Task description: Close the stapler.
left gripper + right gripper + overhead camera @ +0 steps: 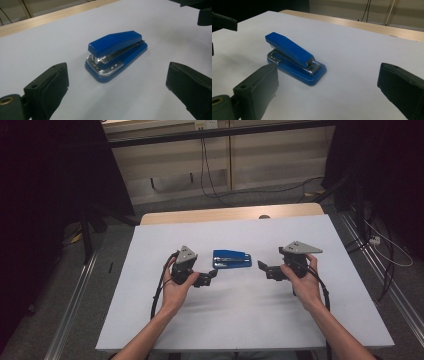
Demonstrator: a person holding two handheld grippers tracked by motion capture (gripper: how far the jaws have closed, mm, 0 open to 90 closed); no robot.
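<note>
A small blue plastic-and-metal stapler (pixel 232 259) was recorded lying flat at frame centre on the white-covered table (pixel 240 320), untouched. The left gripper (pixel 209 277) and right gripper (pixel 265 268) were held beside it, jaws spread wide, grasping nothing. Any handling was judged not yet begun. A dim room with trailing cables was noted beyond.
</note>
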